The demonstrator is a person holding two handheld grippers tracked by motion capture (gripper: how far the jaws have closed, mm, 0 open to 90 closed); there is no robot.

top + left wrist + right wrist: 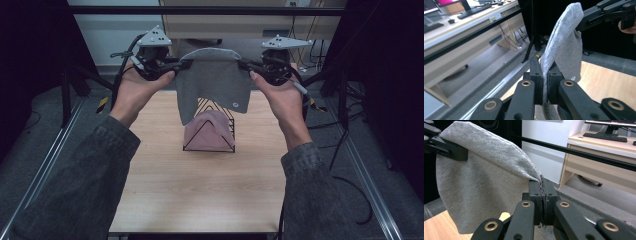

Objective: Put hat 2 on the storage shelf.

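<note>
My left hand-held gripper (184, 64) and right hand-held gripper (245, 65) are each clamped on a top corner of the one grey cloth (214, 82), held above the wire rack (210, 131). I should keep it taut and level. One pink cloth (210, 131) already drapes the rack on the bench (200, 190).

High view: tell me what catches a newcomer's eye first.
A grey knitted beanie hangs stretched in mid-air between the left gripper and the right gripper, each pinching one edge. Below it, on the light wooden table, a pink beanie sits on a black wire stand.
</note>
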